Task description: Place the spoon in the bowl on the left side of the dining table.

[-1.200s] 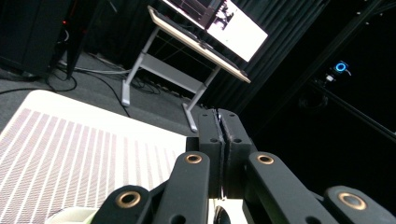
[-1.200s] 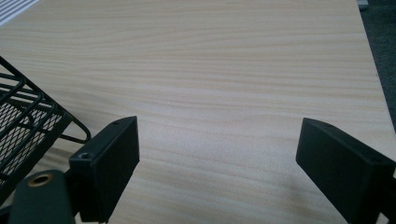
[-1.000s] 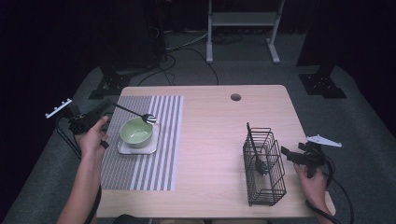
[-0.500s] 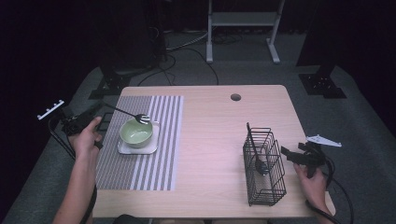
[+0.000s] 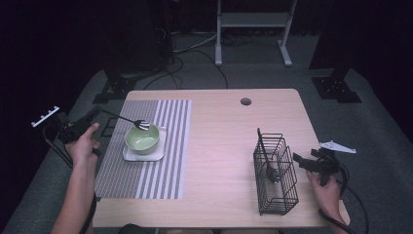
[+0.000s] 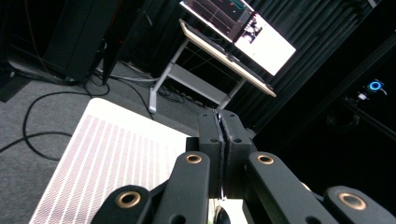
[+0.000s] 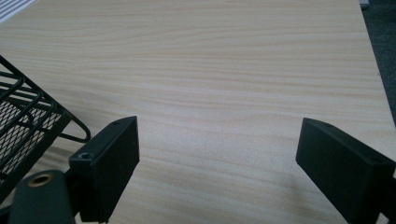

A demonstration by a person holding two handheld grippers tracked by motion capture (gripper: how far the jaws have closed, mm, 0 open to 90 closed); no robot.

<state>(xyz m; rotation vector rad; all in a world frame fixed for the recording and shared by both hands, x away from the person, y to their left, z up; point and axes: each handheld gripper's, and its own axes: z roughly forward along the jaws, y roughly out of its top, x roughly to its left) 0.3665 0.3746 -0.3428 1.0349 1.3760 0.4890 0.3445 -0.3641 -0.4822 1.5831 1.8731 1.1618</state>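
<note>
Fork [image 5: 127, 120] pinched by its handle in the closed left fingers [image 5: 100, 113], tines resting on the bowl [image 5: 142, 138] rim ahead of them. Risk: thin handle pivots in the grip, tipping the bowl. Right fingers [image 7: 217, 170] gape empty beside the basket [image 5: 275, 171].

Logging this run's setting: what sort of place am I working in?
Probably a lab recording studio with a mock dining setup: black curtains, floor cables, a lit monitor, and a wooden table with placemat and green bowl.
</note>
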